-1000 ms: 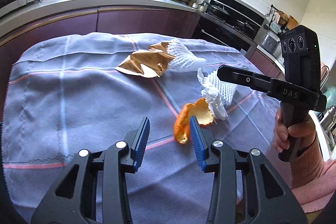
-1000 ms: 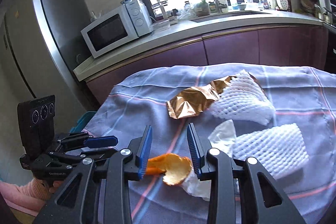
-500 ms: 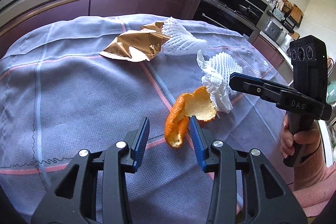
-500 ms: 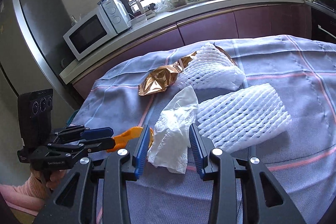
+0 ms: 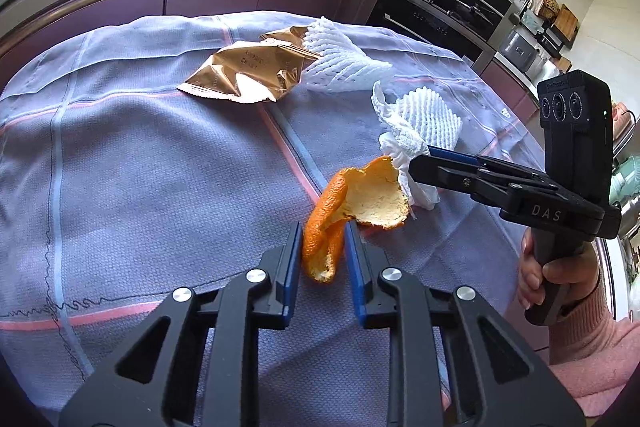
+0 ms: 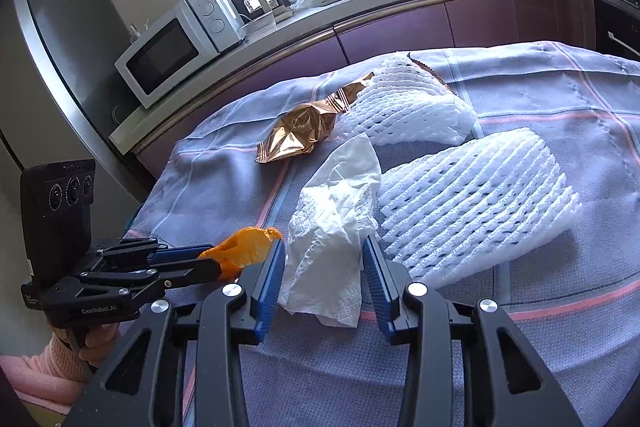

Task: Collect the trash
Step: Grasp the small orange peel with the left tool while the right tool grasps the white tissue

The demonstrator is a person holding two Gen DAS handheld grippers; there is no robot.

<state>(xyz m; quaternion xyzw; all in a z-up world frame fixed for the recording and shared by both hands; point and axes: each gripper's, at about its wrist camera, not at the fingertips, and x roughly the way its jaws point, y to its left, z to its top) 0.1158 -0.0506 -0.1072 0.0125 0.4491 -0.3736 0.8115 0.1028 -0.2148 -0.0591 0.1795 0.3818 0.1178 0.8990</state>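
Note:
My left gripper (image 5: 322,233) is shut on an orange peel (image 5: 352,203), which lies on the blue cloth; the peel also shows in the right wrist view (image 6: 244,251). My right gripper (image 6: 323,251) is open, its fingers either side of a crumpled white tissue (image 6: 336,223), seen in the left wrist view (image 5: 404,143) too. A gold foil wrapper (image 5: 244,75) and two white foam fruit nets (image 6: 472,203) (image 6: 404,107) lie farther back on the cloth.
The table is covered by a blue-grey checked cloth (image 5: 140,167). A purple kitchen counter (image 6: 400,23) with a microwave (image 6: 176,47) and sink tap runs behind it. An oven and shelves (image 5: 460,11) stand at the right.
My left gripper has moved forward and closed on the orange peel. My right gripper has moved in around the tissue, staying open.

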